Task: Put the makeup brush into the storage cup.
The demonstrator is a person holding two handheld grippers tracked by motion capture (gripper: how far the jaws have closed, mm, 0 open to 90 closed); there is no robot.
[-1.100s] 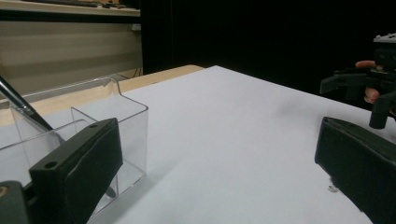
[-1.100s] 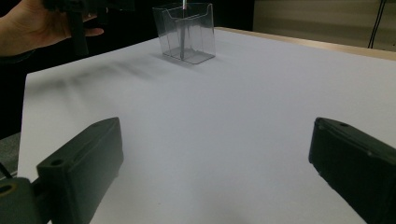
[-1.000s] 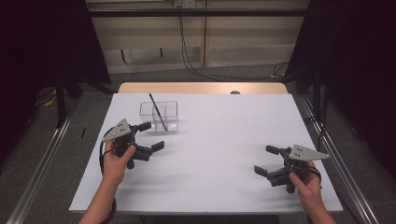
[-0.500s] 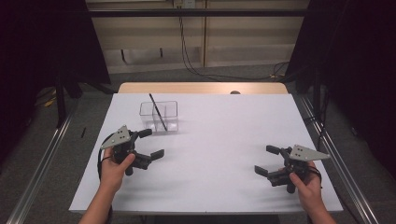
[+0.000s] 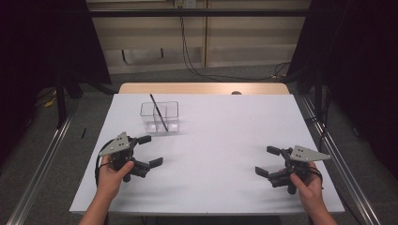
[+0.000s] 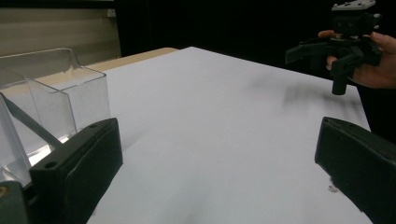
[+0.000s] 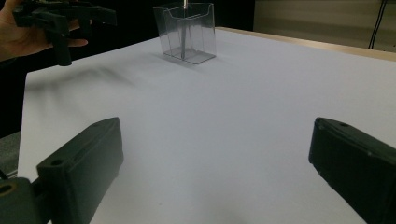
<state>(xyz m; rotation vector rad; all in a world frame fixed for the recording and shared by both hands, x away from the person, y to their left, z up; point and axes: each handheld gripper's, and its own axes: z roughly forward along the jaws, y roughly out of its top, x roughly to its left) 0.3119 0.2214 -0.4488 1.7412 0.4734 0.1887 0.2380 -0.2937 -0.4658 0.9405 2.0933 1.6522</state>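
Grippers (image 5: 146, 151) (image 5: 271, 161) hovering, jaws apart, over bare table (image 5: 225, 140); clear box (image 5: 160, 116) with pen (image 5: 158, 112) far left, likely awaiting a reach.

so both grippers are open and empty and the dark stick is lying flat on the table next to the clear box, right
Not quite. The dark stick is not flat on the table: it stands tilted inside the clear box, its top leaning out over the rim, as the high view shows. The rest holds: the left gripper and right gripper are both open and empty.
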